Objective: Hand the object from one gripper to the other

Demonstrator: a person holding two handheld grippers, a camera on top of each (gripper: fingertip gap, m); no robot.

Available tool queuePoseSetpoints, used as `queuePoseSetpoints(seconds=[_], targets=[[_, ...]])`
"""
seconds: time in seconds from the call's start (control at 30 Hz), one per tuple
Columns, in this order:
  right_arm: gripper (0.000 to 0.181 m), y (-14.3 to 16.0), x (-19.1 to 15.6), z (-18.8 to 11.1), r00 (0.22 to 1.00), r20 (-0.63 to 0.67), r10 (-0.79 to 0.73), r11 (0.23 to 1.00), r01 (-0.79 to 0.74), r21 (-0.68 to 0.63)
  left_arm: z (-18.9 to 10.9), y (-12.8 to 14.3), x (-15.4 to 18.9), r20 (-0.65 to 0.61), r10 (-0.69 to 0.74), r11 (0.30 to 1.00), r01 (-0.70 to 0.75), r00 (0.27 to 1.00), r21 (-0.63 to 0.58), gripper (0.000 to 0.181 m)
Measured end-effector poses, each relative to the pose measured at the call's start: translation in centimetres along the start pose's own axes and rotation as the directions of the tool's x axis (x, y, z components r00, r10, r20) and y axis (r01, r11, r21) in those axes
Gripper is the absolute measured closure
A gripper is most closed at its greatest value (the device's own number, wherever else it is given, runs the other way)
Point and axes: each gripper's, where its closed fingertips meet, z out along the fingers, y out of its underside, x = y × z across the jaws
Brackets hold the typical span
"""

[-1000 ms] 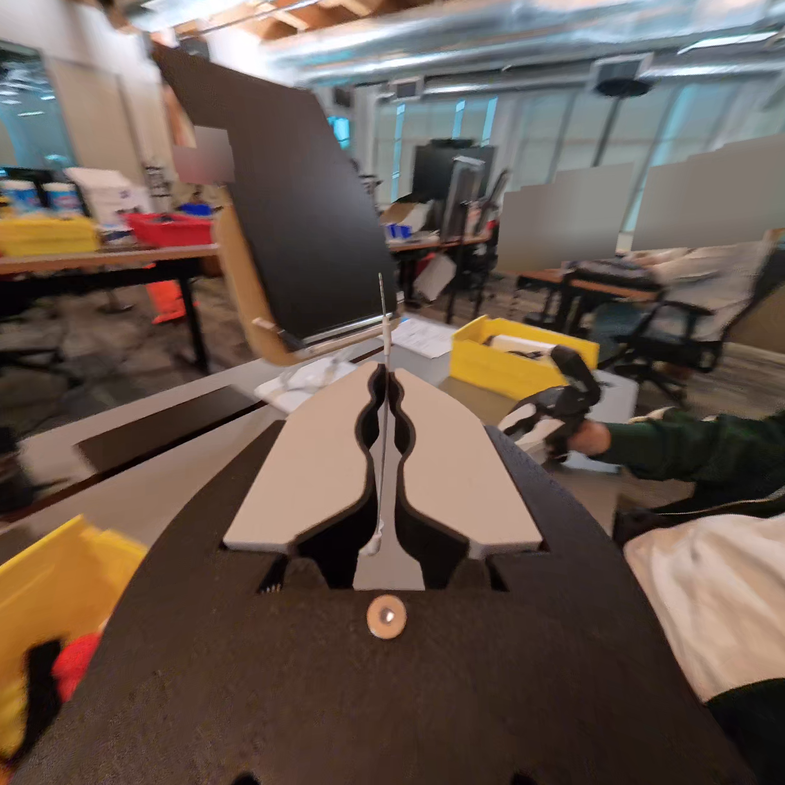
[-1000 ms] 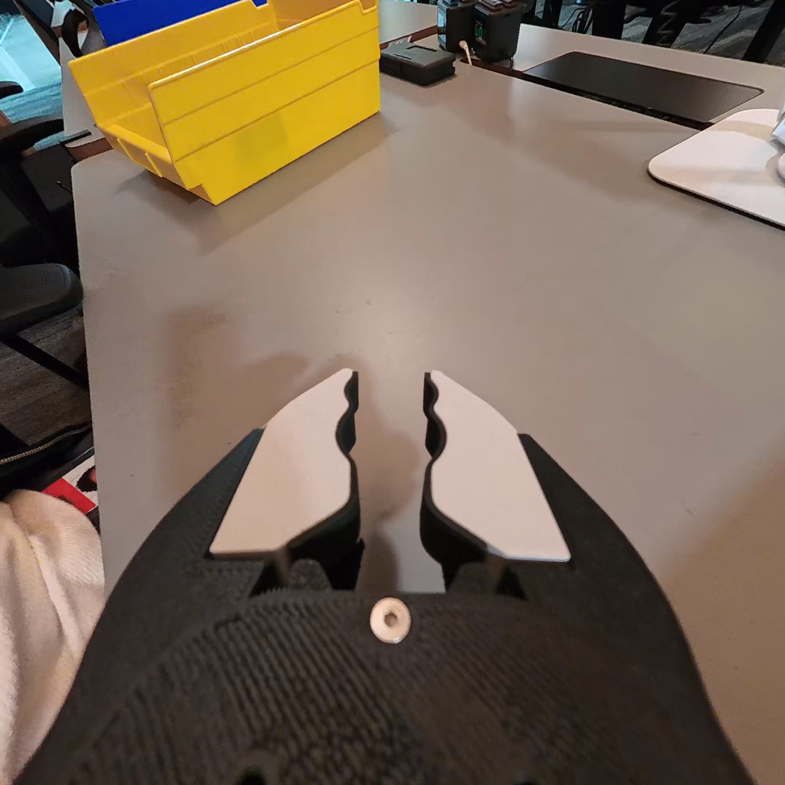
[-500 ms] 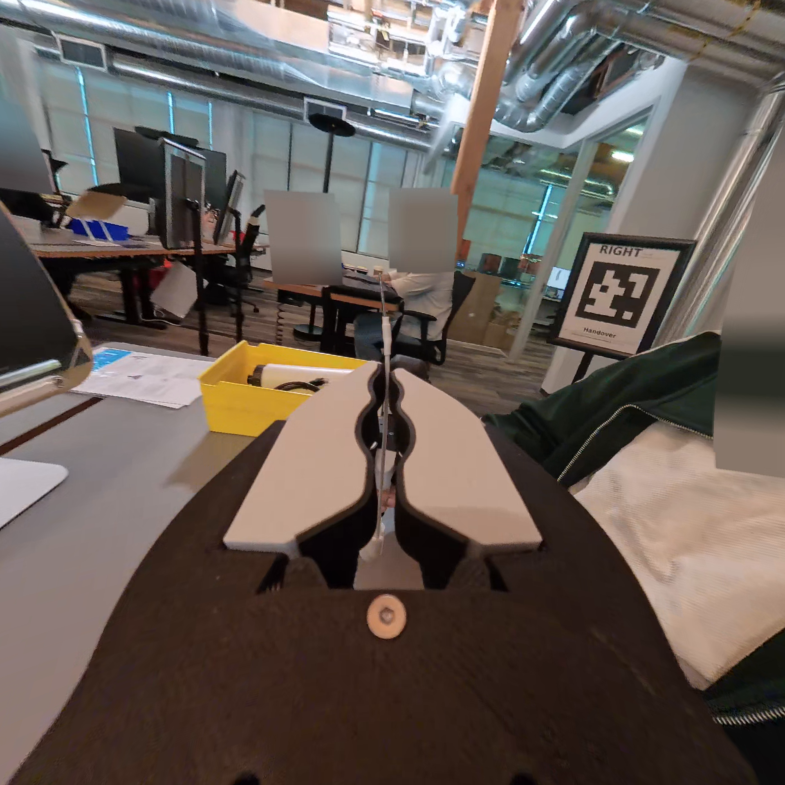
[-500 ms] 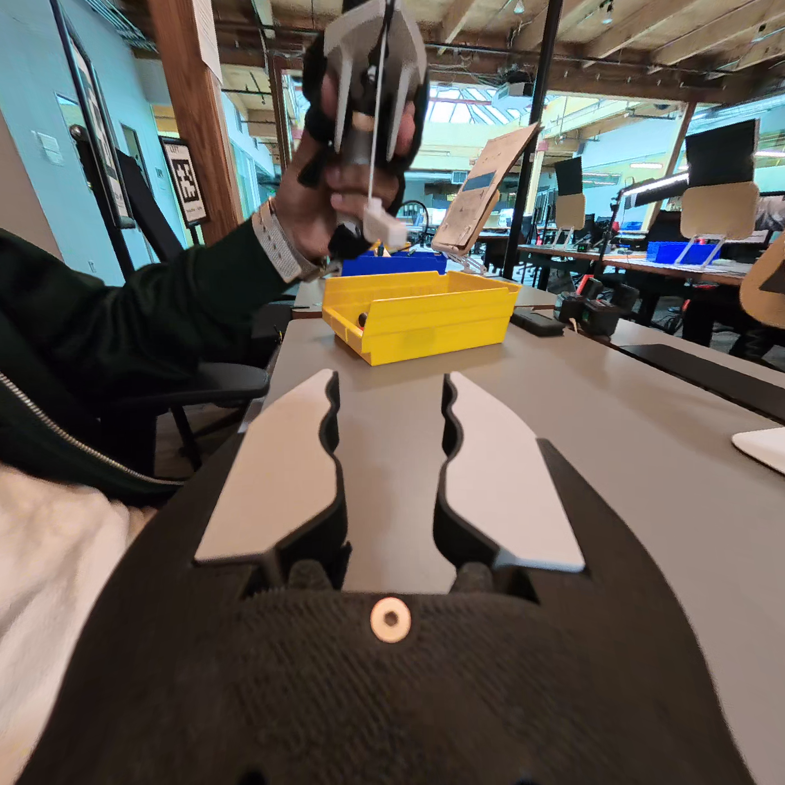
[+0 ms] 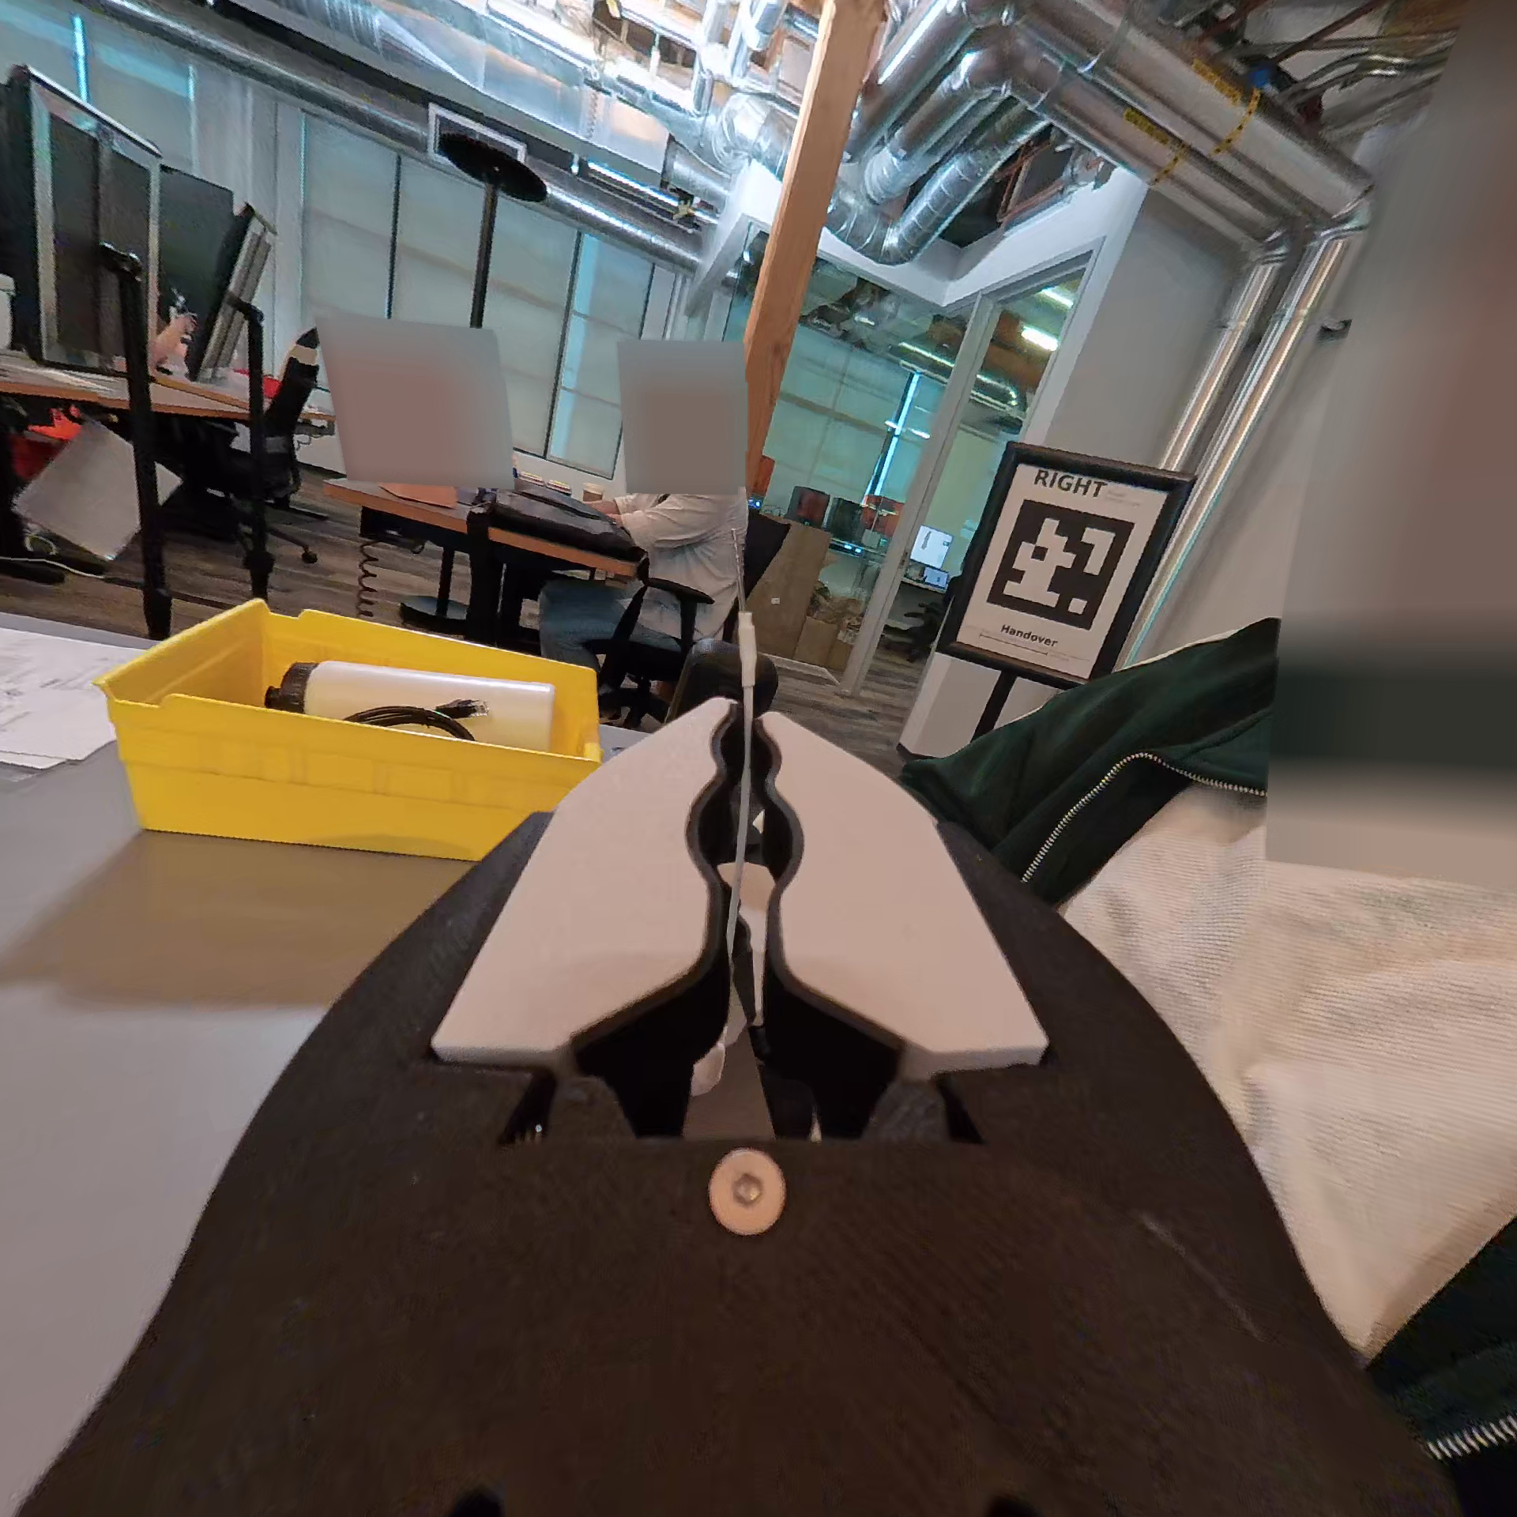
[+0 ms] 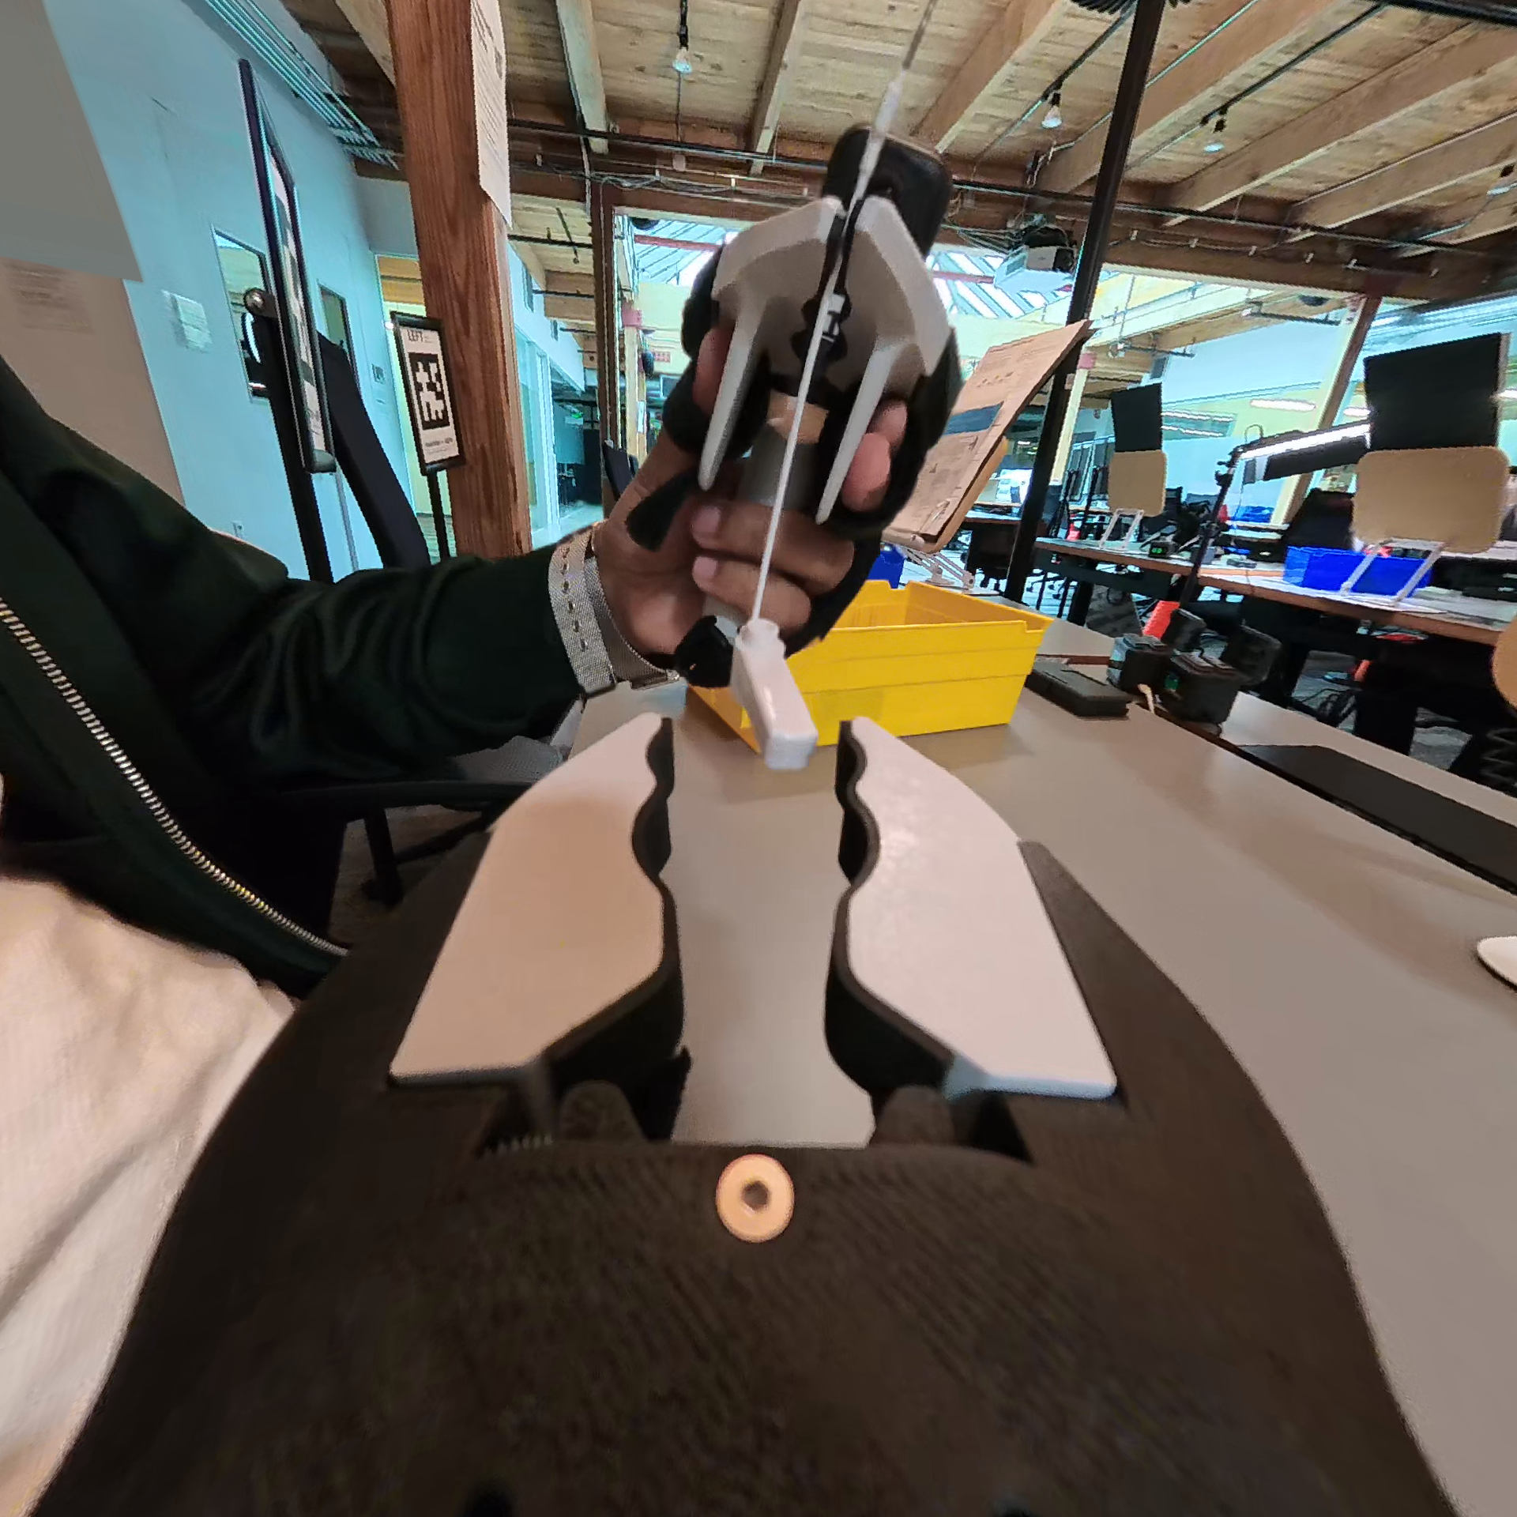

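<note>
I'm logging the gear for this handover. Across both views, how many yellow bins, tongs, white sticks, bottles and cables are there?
yellow bins: 2
tongs: 2, the left tongs and the right tongs
white stick: 1
bottle: 1
cable: 1
Total: 7

A wooden post [image 5: 792, 238] rises under silver ceiling ducts [image 5: 928, 164]; left of it stand glass partitions [image 5: 460, 271], desks [image 5: 492, 525] and monitors [image 5: 74, 238].

Left hand-held gripper [image 6: 829, 271] pinching thin white tool [image 6: 800, 427], right hand-held gripper [image 6: 753, 767] agape
</note>
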Motion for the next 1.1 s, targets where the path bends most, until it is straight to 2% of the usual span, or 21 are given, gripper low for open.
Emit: queuePoseSetpoints(seconds=[0.43, 0.6, 0.63, 0.73, 0.87, 0.93, 1.03, 1.1], targets=[[0.169, 0.3, -0.2, 0.1, 0.999, -0.009, -0.040, 0.999, 0.040, -0.018, 0.7, 1.0, -0.2, -0.010, -0.013, 1.000, 0.013, 1.000, 0.005, 0.180], [0.169, 0.3, 0.0, 0.1, 1.000, -0.011, -0.019, 1.000, 0.018, -0.017, 0.7, 1.2, -0.5, 0.015, 0.018, 1.000, -0.017, 1.000, -0.003, 0.180], [0.169, 0.2, 0.1, 0.0, 1.000, -0.013, -0.010, 1.000, 0.009, -0.013, 0.7, 1.3, -0.7, 0.029, 0.031, 1.000, -0.030, 0.999, -0.006, 0.173], [0.169, -0.3, 0.7, -0.4, 0.999, -0.033, 0.010, 1.000, -0.010, 0.012, 0.8, 1.6, -2.1, 0.121, 0.055, 0.998, -0.054, 0.991, -0.016, 0.130], [0.169, -0.6, 2.0, -1.4, 0.997, -0.070, 0.020, 1.000, -0.019, 0.021, 0.4, 3.1, -4.0, 0.190, 0.080, 0.995, -0.068, 0.979, -0.069, 0.110], [0.169, -0.8, 2.7, -2.0, 0.996, -0.090, 0.020, 1.000, -0.017, 0.026, 0.1, 4.8, -5.0, 0.194, 0.053, 0.992, -0.030, 0.979, -0.121, 0.113], [0.169, -0.8, 3.5, -2.7, 0.994, -0.100, 0.033, 0.999, -0.031, 0.022, -0.2, 7.5, -5.6, 0.151, -0.001, 0.982, 0.029, 0.989, -0.188, 0.140], [0.169, -0.7, 3.9, -2.9, 0.994, -0.103, 0.040, 0.999, -0.039, 0.013, -0.3, 8.7, -6.3, 0.162, -0.007, 0.978, 0.040, 0.987, -0.205, 0.144]])
